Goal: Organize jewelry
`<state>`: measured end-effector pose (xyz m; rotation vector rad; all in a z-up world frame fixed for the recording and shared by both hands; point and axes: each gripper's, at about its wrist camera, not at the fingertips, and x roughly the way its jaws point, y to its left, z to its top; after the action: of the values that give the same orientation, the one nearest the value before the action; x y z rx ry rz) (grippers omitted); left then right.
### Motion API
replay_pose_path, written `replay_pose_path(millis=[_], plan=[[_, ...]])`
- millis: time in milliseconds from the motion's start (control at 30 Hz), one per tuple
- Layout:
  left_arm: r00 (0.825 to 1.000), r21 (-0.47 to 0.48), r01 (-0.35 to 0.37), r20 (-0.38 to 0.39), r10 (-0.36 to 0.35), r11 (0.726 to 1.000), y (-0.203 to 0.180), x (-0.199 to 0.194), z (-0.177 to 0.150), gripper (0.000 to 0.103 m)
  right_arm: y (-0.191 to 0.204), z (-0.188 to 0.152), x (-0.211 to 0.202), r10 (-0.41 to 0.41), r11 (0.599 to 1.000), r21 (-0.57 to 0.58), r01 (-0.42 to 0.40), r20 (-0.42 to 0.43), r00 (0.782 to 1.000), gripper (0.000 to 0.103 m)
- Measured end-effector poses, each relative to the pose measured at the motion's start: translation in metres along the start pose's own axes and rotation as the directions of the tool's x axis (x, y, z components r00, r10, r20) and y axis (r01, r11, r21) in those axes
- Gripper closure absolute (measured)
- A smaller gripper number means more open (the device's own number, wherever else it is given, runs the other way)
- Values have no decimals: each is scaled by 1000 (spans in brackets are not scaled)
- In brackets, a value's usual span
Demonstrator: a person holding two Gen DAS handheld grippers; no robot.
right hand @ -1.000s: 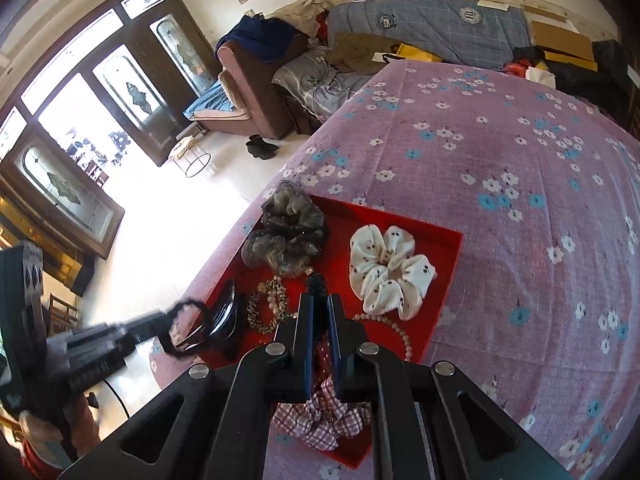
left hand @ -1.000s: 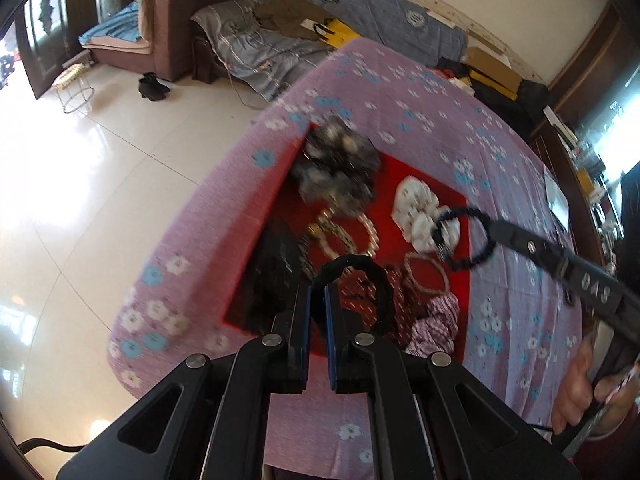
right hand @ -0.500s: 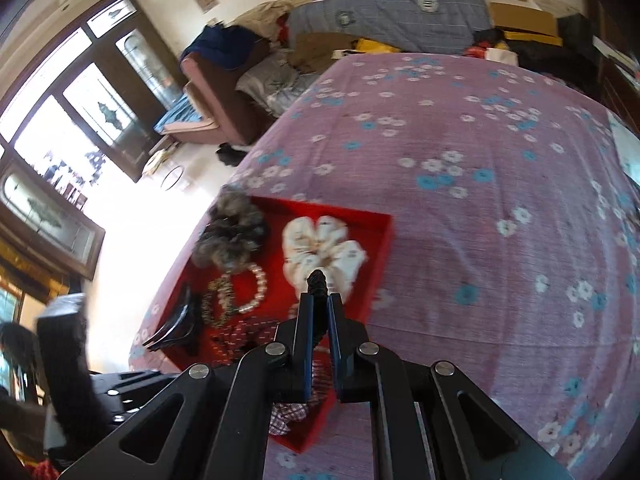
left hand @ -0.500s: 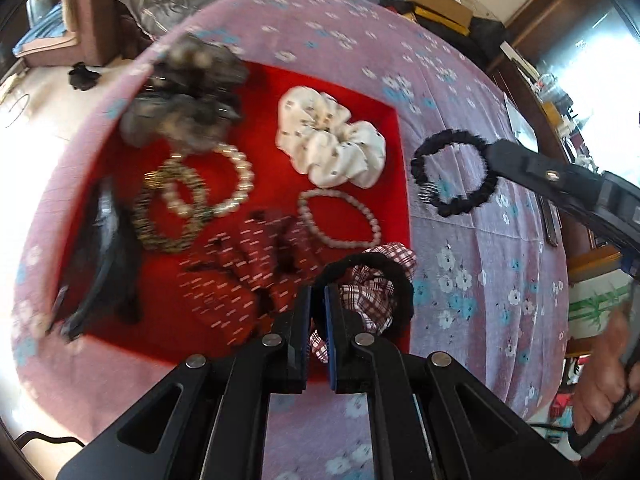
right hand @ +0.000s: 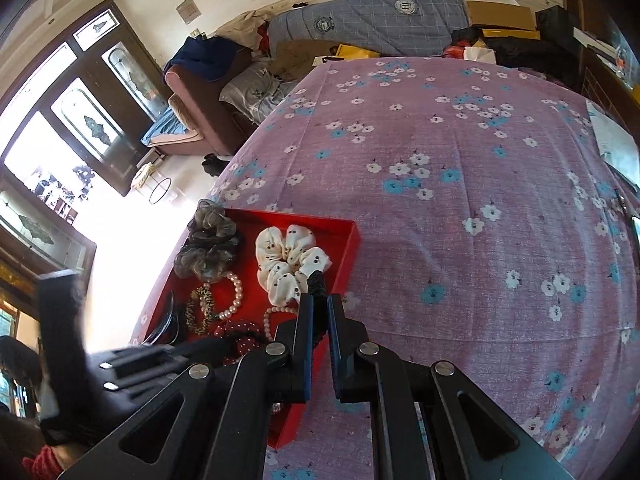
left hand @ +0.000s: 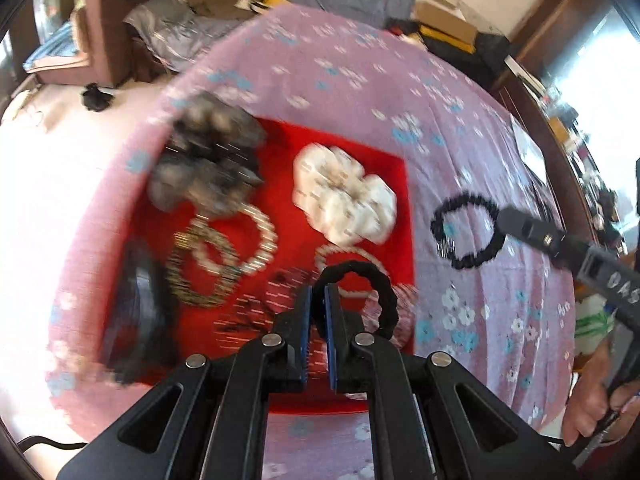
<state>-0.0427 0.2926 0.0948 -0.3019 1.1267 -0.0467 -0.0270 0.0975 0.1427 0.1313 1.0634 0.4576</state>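
Gripping black hair ties [left hand: 362,280] | both fingers [right hand: 306,320] over red tray [right hand: 352,236] edge

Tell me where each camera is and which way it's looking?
Left wrist: sits on the left gripper, which pinches a black hair tie above the red tray; the right gripper and the person's hand show.
Right wrist: sits on the right gripper, facing across the flowered tablecloth; the left gripper's body shows, blurred.
Both share the tray and white scrunchie.
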Motion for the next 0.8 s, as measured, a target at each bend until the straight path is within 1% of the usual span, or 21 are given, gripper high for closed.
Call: replay_pose_path(millis=[133, 233, 300, 467, 600, 800], plan=[[998, -52, -40, 38, 42, 998, 24, -14, 6, 97, 12, 5, 14, 40, 999, -25, -40, -28, 999, 94], [997, -88, -67, 36, 70, 994, 37, -12, 12, 97, 27, 8, 25, 65, 996, -56, -67, -46, 997, 94], [996, -92, -77, 42, 82, 993, 41, -12, 18, 97, 37, 10, 31, 75, 994, -78, -79, -53, 996, 94], [989, -55, -122, 73, 126, 991, 40, -12, 34, 97, 50, 13, 41, 82, 990, -112, -88, -56, 995, 94], [986, -17, -138, 89, 139, 990, 30, -4, 51, 97, 47, 14, 44, 81, 992, -97, -87, -57, 995, 94], [984, 62, -162, 80, 157, 985, 13, 19, 76, 97, 34, 13, 45, 80, 995, -49, -83, -59, 995, 94]])
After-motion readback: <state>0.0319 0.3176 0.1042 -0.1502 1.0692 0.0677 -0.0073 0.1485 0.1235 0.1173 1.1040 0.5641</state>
